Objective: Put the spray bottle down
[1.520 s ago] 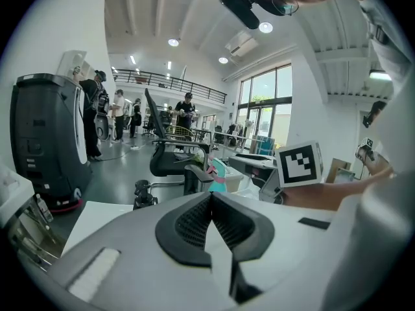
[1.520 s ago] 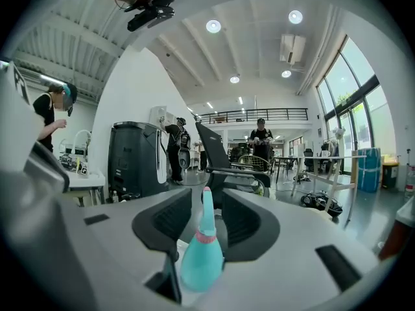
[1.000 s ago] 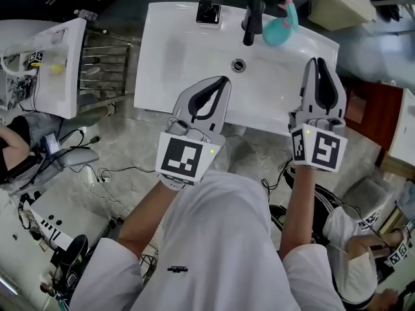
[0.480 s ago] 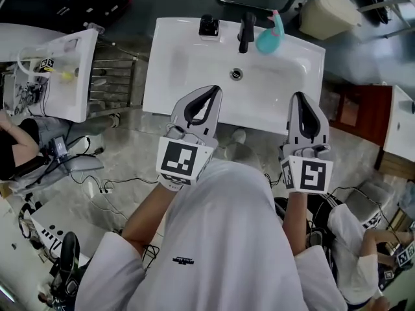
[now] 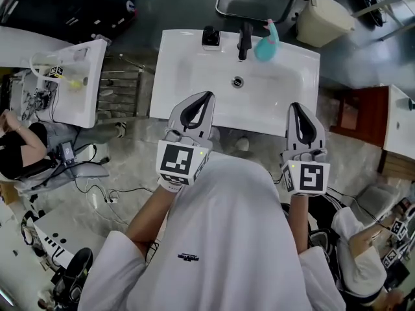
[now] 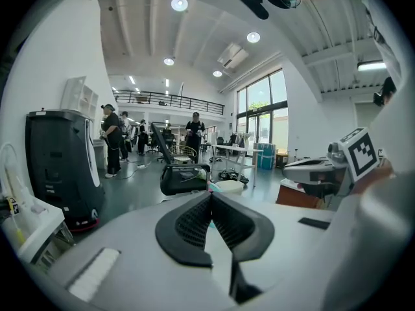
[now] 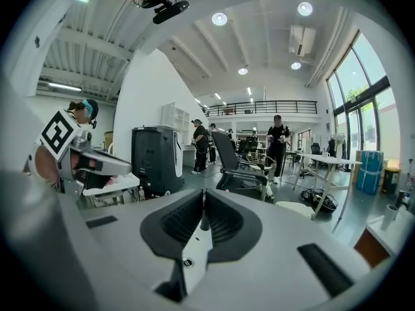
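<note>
White washbasin (image 5: 188, 76) fills the middle of the head view, set in an open hall with a grey floor, and both claws are held over its near rim. Left claw (image 5: 209, 96) is clenched, its 2 jaws meeting at the tips with nothing between them; right claw (image 5: 296, 105) is clenched the same way and grasps nothing. Teal spray bottle (image 5: 266, 43) stands on the back ledge of the basin, well ahead of the right claw and a little to its left, free of both claws and just beside the black faucet (image 5: 244, 37). Drain (image 5: 238, 81) lies ahead of the 2 claws, between them
</note>
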